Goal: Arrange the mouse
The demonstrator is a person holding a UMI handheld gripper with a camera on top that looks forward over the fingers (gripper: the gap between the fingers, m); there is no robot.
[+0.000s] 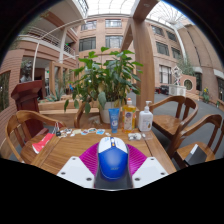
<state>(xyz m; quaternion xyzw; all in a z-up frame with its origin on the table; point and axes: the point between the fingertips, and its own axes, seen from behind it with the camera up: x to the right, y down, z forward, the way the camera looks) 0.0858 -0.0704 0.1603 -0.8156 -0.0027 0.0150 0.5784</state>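
— Jaws?
— My gripper [112,172] has its fingers [76,172] apart, and the blue mouse [112,158] sits between the pink pads. Can't tell if they're pressing on it.
— Where is it?
— At the near edge of the wooden table [70,148], middle.
— Beyond?
— A blue cup [114,118], bottles [146,118] and a potted plant [104,78] at the far edge, with chairs [22,128] at both sides.

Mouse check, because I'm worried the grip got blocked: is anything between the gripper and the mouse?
Nothing visible is. The blue mouse sits right between the gripper fingers, against their pink pads. The bottles and plant stand well beyond it on the table.
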